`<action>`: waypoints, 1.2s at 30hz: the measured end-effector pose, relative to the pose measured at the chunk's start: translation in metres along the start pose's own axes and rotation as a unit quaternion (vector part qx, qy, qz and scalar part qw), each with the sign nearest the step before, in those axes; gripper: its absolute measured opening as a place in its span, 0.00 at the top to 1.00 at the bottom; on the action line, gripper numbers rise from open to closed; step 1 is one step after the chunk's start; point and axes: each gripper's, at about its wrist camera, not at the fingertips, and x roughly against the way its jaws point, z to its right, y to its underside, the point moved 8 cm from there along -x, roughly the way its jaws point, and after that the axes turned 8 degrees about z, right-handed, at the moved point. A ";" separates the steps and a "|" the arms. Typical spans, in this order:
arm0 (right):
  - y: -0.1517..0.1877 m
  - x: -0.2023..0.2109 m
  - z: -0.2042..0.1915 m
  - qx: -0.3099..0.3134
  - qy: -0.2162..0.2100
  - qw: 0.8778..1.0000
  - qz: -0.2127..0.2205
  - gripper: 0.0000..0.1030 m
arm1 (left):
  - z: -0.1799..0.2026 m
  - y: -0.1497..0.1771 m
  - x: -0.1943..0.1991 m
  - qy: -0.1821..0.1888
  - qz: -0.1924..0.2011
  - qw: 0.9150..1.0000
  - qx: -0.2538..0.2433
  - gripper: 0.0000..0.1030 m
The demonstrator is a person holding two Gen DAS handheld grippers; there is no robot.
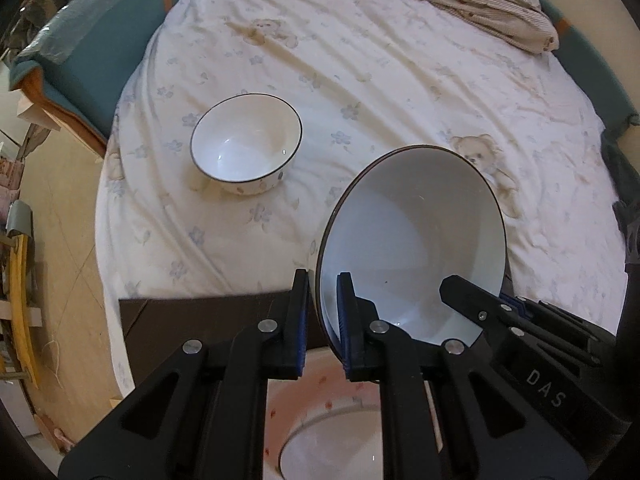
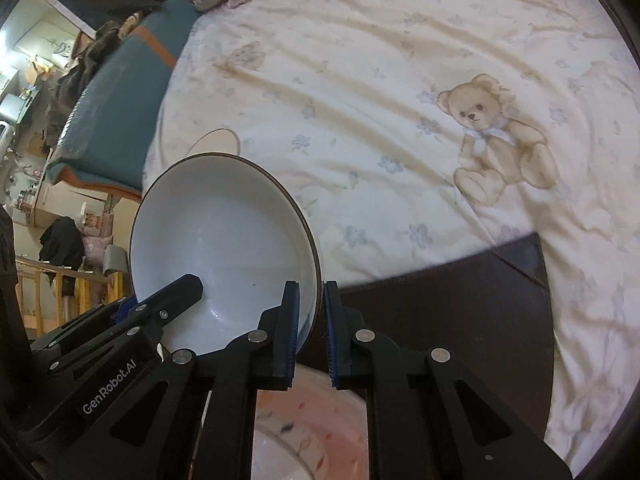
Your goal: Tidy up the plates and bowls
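Here both grippers pinch one white dark-rimmed bowl (image 1: 412, 240) held tilted above a pink-rimmed plate (image 1: 320, 432): the left gripper (image 1: 323, 320) clamps its rim at nine o'clock, the right gripper (image 2: 311, 320) at three o'clock. A second bowl (image 1: 246, 148) sits on the teddy-bear bedsheet (image 1: 400, 60) toward eleven o'clock.

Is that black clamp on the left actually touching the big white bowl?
Touching. In the left wrist view the left gripper has its jaws closed on the rim of the big bowl, one blue pad inside the wall and one outside, holding it tilted above the bed.
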 end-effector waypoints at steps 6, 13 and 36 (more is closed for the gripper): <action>0.024 0.034 -0.010 0.013 -0.008 1.000 0.010 0.87 | 0.002 0.024 0.029 0.009 0.014 1.000 -0.002 0.90; 0.057 0.063 -0.017 0.026 -0.022 0.999 0.013 0.86 | 0.004 0.051 0.055 0.006 0.021 1.000 -0.012 0.89; 0.127 0.105 -0.035 0.066 -0.061 0.996 0.025 0.86 | -0.009 0.120 0.100 0.015 0.046 0.998 -0.036 0.87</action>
